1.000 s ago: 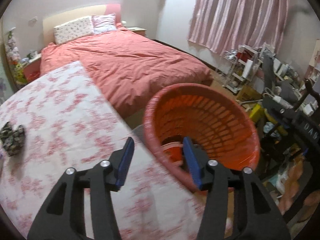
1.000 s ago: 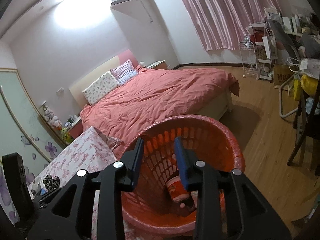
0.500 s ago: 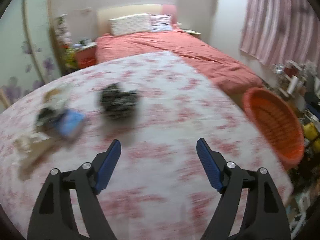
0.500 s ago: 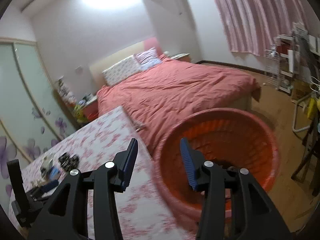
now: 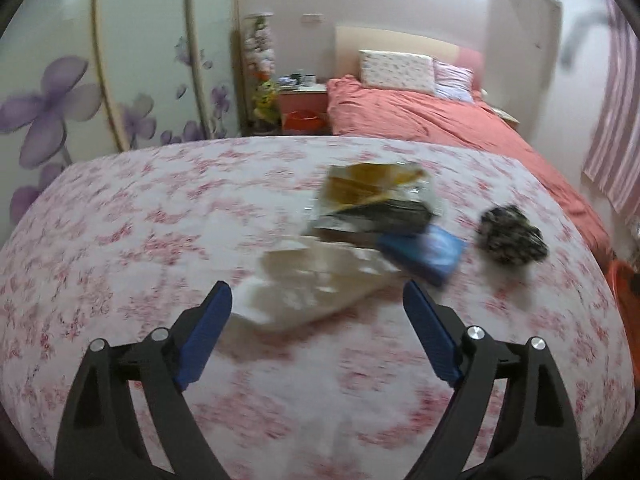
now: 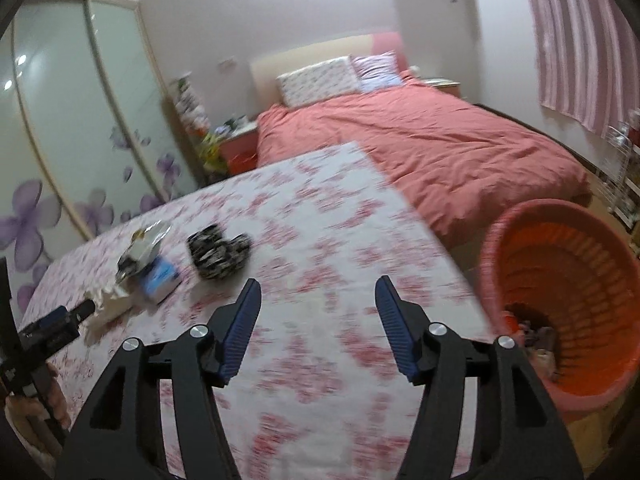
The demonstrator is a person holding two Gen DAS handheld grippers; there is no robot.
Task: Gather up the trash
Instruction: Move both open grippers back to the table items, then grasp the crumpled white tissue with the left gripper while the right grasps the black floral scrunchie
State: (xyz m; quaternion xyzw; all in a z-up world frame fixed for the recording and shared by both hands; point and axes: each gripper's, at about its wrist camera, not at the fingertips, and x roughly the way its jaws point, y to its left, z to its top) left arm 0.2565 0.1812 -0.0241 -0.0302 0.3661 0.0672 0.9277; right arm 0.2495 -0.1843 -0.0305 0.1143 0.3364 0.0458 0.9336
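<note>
Trash lies on the floral tablecloth (image 5: 120,240): a crumpled white paper (image 5: 316,280), a blue packet (image 5: 424,252), a yellow and black wrapper (image 5: 376,200) and a black-and-white crumpled piece (image 5: 510,236). My left gripper (image 5: 318,320) hovers just before the white paper, its jaws opening with nothing between them. In the right wrist view the same pile sits at the left: white paper (image 6: 112,300), blue packet (image 6: 160,278), black-and-white piece (image 6: 218,252). My right gripper (image 6: 318,320) is over bare cloth, jaws opening, empty. The red basket (image 6: 568,264) stands at the right with trash at its bottom.
A bed with a pink duvet (image 6: 420,148) lies behind the table. A wardrobe with purple flowers (image 5: 60,100) fills the left wall. A nightstand (image 5: 304,108) stands beside the bed. The left gripper's body (image 6: 48,328) shows at the right view's left edge. Striped curtains (image 6: 576,40) hang right.
Both grippers swung left, away from the red basket and over the table. Both sets of jaws opened wider. The trash pile came into the left view, close ahead.
</note>
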